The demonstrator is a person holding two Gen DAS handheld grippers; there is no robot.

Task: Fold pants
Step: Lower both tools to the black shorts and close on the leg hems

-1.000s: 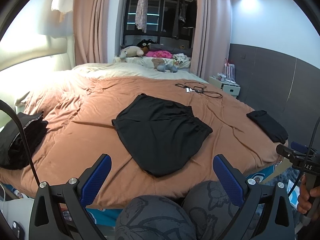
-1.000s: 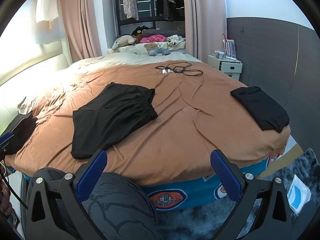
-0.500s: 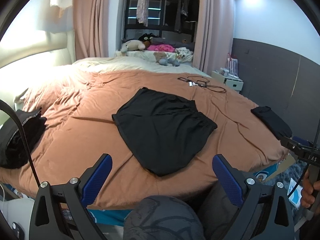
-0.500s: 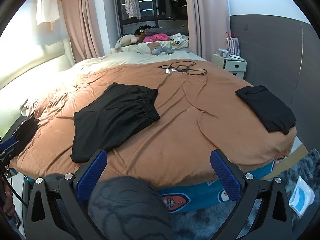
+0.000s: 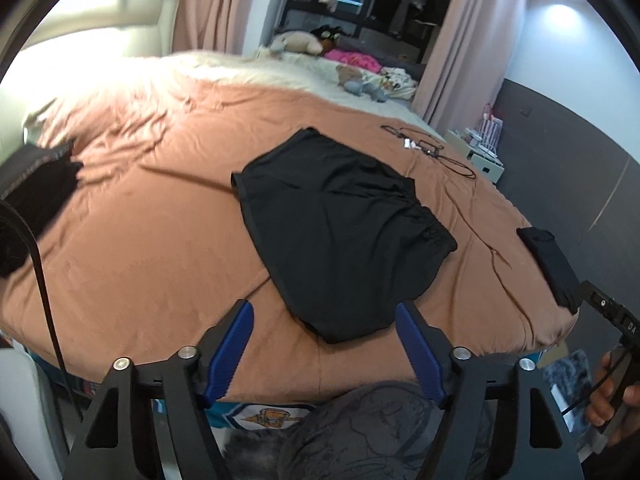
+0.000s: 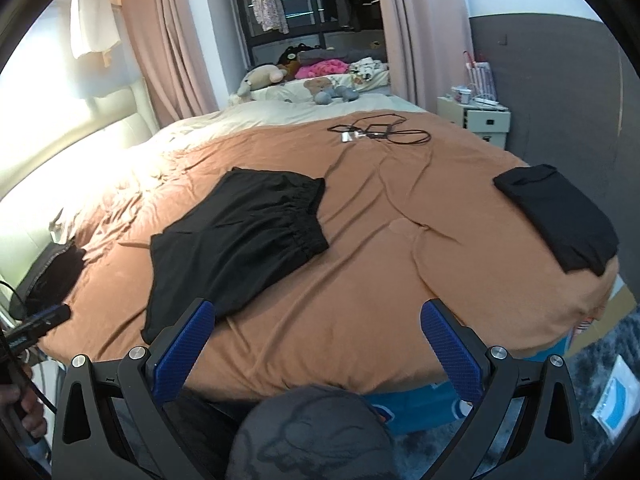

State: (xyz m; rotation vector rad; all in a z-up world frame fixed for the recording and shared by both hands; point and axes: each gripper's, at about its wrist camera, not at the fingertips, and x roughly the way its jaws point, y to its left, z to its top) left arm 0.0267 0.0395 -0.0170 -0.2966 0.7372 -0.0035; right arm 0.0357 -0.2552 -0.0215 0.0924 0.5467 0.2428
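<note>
left gripper (image 5: 324, 350) narrowing, empty, above black shorts (image 5: 340, 236) hem | right gripper (image 6: 316, 344) spread, empty | risk: pinching the brown duvet (image 5: 160, 248) along with the hem

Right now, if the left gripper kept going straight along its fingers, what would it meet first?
Most likely the near hem of the black shorts, centred ahead of the open left gripper; depth is uncertain.

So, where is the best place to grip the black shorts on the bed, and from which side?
Probably the near hem corner of the black shorts, approached from the foot of the bed. They lie flat, waistband away to the right, and that corner lies just ahead of the left gripper. Its jaws have just been closing, with nothing between them.
</note>
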